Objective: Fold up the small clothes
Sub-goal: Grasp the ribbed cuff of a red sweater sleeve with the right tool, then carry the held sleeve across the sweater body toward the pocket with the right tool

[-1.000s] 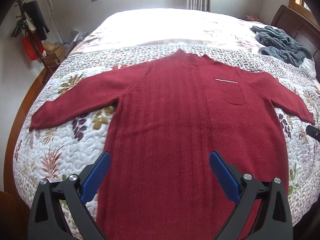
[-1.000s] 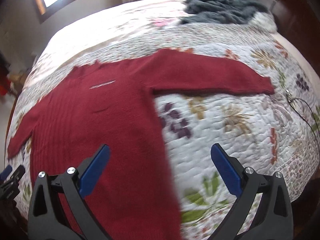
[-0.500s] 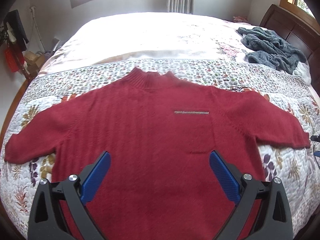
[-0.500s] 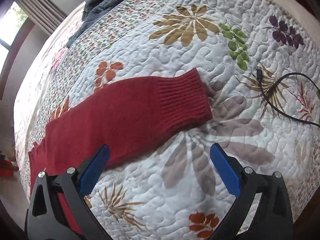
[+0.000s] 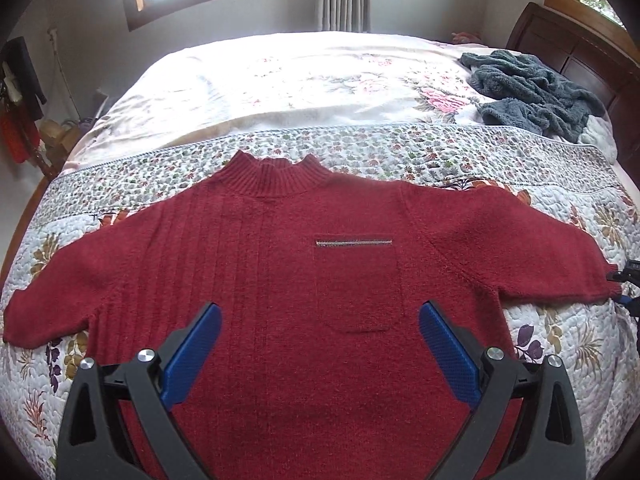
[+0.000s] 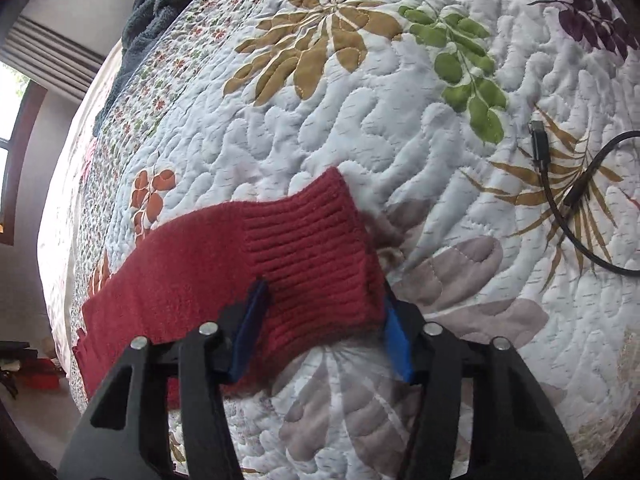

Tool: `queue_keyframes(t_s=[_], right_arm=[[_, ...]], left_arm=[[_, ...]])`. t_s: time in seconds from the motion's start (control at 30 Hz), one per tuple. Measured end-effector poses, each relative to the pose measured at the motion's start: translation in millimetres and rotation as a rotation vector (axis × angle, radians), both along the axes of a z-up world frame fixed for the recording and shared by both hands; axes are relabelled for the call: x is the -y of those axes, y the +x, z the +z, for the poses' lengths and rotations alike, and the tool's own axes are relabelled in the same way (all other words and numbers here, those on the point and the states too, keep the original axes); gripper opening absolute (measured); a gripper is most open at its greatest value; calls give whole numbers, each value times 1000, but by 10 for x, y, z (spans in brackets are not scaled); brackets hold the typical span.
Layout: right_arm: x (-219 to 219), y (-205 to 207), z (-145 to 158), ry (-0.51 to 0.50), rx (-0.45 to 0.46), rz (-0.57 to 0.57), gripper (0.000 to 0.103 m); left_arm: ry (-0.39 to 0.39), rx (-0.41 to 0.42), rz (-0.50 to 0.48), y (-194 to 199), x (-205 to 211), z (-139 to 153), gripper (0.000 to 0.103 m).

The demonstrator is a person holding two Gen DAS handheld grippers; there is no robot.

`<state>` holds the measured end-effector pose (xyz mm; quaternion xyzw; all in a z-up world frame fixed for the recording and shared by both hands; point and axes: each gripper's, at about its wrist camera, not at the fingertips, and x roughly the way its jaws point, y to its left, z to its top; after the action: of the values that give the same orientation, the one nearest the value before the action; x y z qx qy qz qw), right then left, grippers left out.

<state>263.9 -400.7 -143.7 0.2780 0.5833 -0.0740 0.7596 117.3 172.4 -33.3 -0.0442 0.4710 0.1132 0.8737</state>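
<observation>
**Cuff pinch could slip on the loose knit**

The left tongs (image 5: pixel 320 354) hang released above the red sweater (image 5: pixel 280 280), which lies flat, front up, across the bed's near edge on the floral quilt (image 5: pixel 360 152). If they stay idle, the soft ribbed body may drag and bunch. The right tongs (image 6: pixel 320 328) are clenched on the ribbed cuff (image 6: pixel 312 248) toward the bed's right edge; a shallow bite on stretchy wool could slip free. A black cable (image 6: pixel 560 208) nearby could snag.

The left wrist view looks down the bed (image 5: pixel 280 80) from higher up; the right wrist view sits low and close — both show the red sweater (image 5: pixel 304 280) sleeve (image 6: pixel 280 256).
</observation>
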Motion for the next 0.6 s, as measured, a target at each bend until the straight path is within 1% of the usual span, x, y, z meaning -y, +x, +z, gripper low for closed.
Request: queue_keyframes(t_s=[0.03, 0.07, 0.1, 0.2, 0.3, 0.37, 0.43, 0.6], right_arm=[[20, -9, 31, -18, 9, -2, 29], [40, -18, 49, -25, 19, 2, 21], [66, -28, 78, -23, 33, 6, 10], [127, -62, 181, 1, 78, -1, 9], [102, -84, 312, -15, 114, -6, 9], [7, -72, 391, -58, 117, 8, 9], [-153, -74, 512, -102, 146, 43, 9], [-784, -8, 832, -149, 226, 166, 9]], left_arm=[[3, -1, 1, -3, -11, -6, 99], [6, -2, 4, -12, -25, -13, 99], [7, -3, 6, -17, -38, -17, 99], [1, -6, 15, -55, -90, -36, 99], [-3, -12, 22, -81, -134, -59, 99], [-1, -17, 27, -107, -175, -77, 99], [1, -23, 37, -138, -234, -100, 99], [-7, -40, 70, -206, -419, -150, 99]])
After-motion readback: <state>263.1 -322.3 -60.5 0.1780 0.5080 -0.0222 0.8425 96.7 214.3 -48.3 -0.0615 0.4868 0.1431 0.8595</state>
